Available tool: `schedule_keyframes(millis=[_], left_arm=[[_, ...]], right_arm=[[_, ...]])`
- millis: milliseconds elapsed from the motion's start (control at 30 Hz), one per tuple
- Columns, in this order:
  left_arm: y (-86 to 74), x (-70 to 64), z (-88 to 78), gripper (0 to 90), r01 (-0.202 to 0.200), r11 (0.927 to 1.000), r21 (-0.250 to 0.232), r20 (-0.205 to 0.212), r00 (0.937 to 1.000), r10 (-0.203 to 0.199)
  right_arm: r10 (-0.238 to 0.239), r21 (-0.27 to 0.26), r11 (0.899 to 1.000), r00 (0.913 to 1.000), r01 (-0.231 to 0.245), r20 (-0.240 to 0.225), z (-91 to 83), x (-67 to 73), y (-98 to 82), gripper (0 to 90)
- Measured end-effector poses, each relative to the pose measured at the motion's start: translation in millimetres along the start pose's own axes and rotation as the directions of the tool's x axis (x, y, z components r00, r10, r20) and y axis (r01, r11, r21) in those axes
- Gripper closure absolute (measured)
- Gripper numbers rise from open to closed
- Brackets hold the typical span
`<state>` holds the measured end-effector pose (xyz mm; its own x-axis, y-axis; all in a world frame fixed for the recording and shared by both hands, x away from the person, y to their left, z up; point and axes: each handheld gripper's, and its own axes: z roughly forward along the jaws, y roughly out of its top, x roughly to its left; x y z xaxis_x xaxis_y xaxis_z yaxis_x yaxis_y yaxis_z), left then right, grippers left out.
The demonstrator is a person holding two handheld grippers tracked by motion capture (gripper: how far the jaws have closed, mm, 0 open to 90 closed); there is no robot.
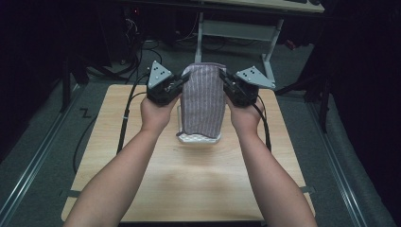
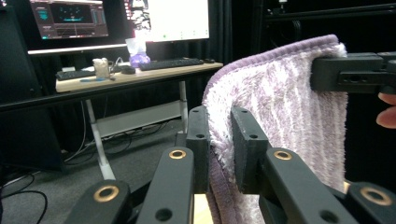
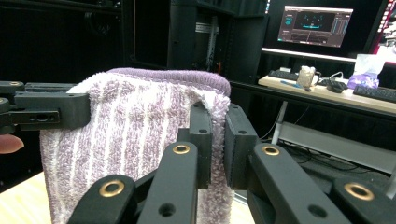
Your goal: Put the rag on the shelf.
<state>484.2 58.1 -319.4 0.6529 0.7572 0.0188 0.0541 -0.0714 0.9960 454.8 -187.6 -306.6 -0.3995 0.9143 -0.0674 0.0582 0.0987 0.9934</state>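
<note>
High view, towel [image 1: 203,101] hides white item [image 1: 201,138] (edge showing), grippers clamped.

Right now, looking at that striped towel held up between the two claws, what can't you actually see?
- High view: the white thing on the table is mostly covered by the hanging towel.
- Left gripper view: the towel's lower end is cut off by the bottom edge.
- Right gripper view: likewise.

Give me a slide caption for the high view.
Left gripper and right gripper hold a purple striped towel up above the wooden table.
</note>
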Motion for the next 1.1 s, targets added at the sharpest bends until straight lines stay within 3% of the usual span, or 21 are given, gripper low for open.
schedule_keyframes(millis=[233,400,633,800,1100], left_arm=[[-2.1,13.3,18.6,78.1,0.028,0.9989,0.037,-0.01,0.9996,-0.028],[-2.0,15.8,30.8,78.2,0.021,0.9975,0.068,-0.027,0.9994,-0.019],[-2.0,17.9,48.5,78.1,-0.001,0.9927,0.121,-0.049,0.9988,0.007],[-5.3,24.8,56.6,77.4,0.052,0.9854,0.162,-0.048,0.9978,-0.045],[-24.8,34.6,59.0,76.3,0.106,0.9692,0.222,-0.059,0.9937,-0.095]], right_arm=[[0.019,0.035,0.999,0.9998,-0.019,-0.003,20.8,-8.6,-4.8,83.8],[0.01,0.059,0.998,1.0,-0.01,0.002,31.1,-15.9,-5.4,83.7],[-0.012,0.135,0.991,0.9998,0.01,0.013,47.3,-28.1,-10.7,83.3],[-0.05,0.166,0.985,0.9986,0.047,0.017,53.4,-30.2,-16.6,82.7],[-0.012,0.204,0.979,0.9999,0.013,-0.005,67.7,-31.2,-31.7,80.5]])
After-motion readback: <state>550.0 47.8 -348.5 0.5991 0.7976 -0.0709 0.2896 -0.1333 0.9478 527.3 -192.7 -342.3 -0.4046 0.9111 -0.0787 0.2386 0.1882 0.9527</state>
